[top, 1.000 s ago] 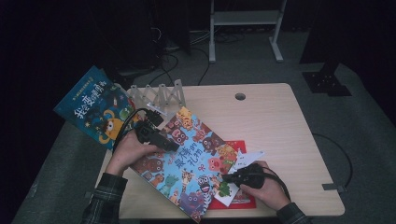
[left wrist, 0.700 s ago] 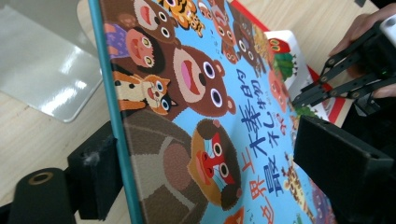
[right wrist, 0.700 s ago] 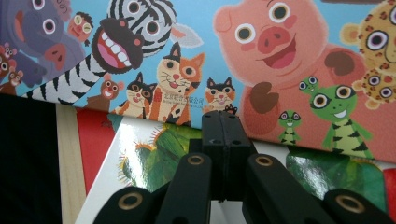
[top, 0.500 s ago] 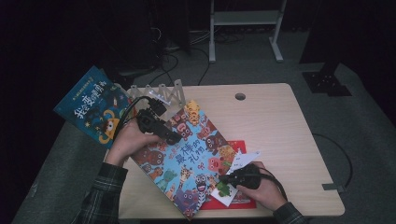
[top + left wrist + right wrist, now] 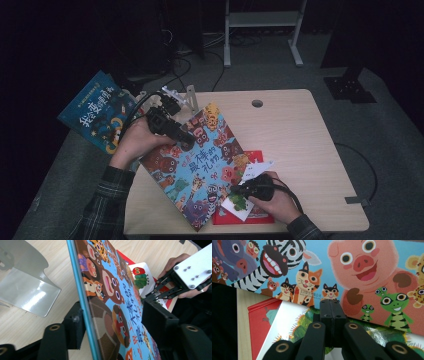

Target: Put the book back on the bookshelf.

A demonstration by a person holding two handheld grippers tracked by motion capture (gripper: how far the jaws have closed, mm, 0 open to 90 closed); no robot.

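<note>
While the left tongs (image 5: 110,322) have just been closing around the tilted animal book's (image 5: 200,165) spine edge, they should bite squarely before lifting it off the table (image 5: 300,140). Right tongs (image 5: 332,308), fully closed, pin the white booklet (image 5: 240,202) below.

The animal picture book (image 5: 200,165) lies mid-table (image 5: 300,150) — its right edge over the caterpillar book (image 5: 245,202); the metal stand (image 5: 177,96) sits behind.
</note>
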